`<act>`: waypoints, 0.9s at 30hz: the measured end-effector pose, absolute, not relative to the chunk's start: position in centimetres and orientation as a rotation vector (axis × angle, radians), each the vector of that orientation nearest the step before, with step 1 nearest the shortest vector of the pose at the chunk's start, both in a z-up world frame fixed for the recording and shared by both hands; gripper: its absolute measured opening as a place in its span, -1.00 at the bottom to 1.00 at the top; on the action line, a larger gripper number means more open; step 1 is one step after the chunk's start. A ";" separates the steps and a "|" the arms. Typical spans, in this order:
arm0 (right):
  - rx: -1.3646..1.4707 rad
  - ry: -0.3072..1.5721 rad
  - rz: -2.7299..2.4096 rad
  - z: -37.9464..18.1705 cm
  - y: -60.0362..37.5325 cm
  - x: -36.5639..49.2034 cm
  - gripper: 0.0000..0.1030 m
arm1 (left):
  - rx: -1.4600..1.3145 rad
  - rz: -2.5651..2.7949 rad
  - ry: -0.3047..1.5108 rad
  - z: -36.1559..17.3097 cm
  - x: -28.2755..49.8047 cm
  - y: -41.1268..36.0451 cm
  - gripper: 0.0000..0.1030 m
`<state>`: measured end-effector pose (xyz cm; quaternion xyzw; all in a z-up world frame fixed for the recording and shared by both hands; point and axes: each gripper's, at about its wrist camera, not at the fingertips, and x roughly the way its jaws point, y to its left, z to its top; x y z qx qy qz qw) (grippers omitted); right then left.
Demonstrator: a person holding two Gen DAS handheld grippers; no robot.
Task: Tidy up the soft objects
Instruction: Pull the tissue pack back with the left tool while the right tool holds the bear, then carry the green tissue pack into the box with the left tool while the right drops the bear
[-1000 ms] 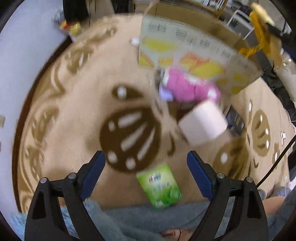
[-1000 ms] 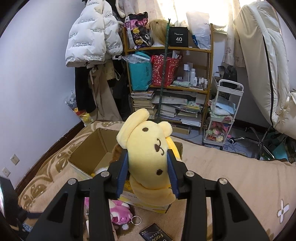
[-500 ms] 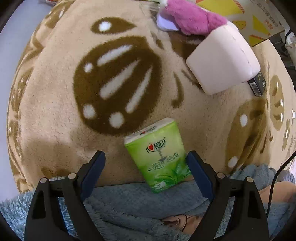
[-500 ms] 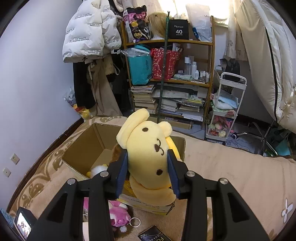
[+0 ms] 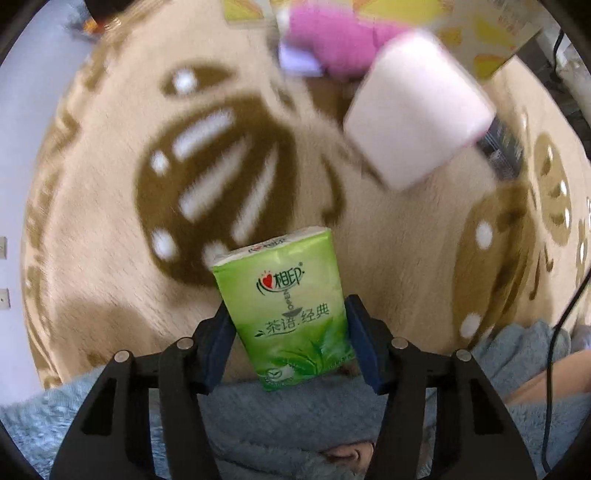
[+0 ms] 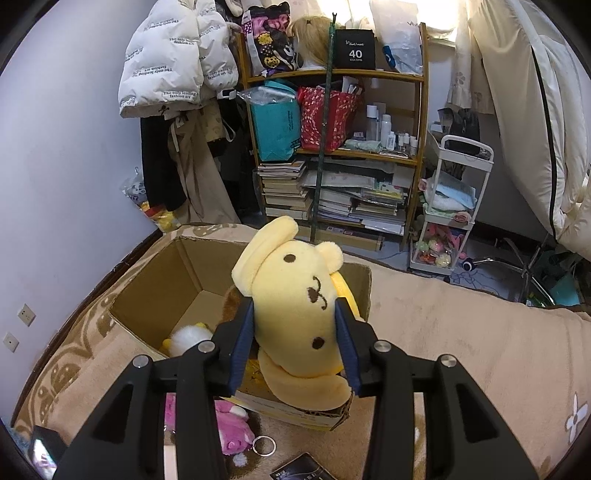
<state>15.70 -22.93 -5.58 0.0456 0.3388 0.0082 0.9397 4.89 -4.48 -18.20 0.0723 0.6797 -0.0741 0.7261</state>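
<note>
My left gripper [image 5: 288,339] is shut on a green tissue pack [image 5: 286,306], held over the beige patterned rug [image 5: 92,206]. A pale pink soft block [image 5: 413,107] and a pink plush toy [image 5: 332,37] lie further ahead, near the printed side of the cardboard box [image 5: 487,26]. My right gripper [image 6: 295,339] is shut on a yellow plush dog [image 6: 295,317] and holds it above the open cardboard box [image 6: 162,284]. A white and yellow plush [image 6: 184,338] lies inside the box. The pink plush [image 6: 229,424] lies on the rug in front of it.
A shelf [image 6: 340,147] with bags and books stands behind the box, with hanging coats [image 6: 173,70] on the left and a white trolley [image 6: 454,206] on the right. A dark box [image 6: 303,469] and a key ring [image 6: 264,445] lie on the rug. A blue fleece [image 5: 295,424] lies below my left gripper.
My left gripper has closed on the green tissue pack, which earlier lay between its open fingers. My right gripper has kept hold of the yellow plush dog over the box.
</note>
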 end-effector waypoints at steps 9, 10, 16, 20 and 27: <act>0.126 0.696 0.023 -6.0 -23.3 16.5 -0.02 | 0.150 -0.159 1.182 -11.6 5.2 -5.2 0.10; 0.130 0.703 0.025 -6.1 -23.3 16.6 -0.02 | 0.160 -0.166 1.139 -10.8 5.1 -5.6 0.10; 0.123 0.727 0.024 -6.6 -23.2 16.9 0.06 | 0.134 -0.195 1.001 -7.6 6.2 -3.8 0.10; 0.127 0.744 0.030 -6.9 -23.2 16.9 0.09 | 0.130 -0.197 0.929 -6.3 8.5 -3.0 0.11; 0.120 0.712 0.021 -5.6 -23.5 16.2 0.36 | 0.097 -0.200 0.819 -3.9 12.8 -2.8 0.11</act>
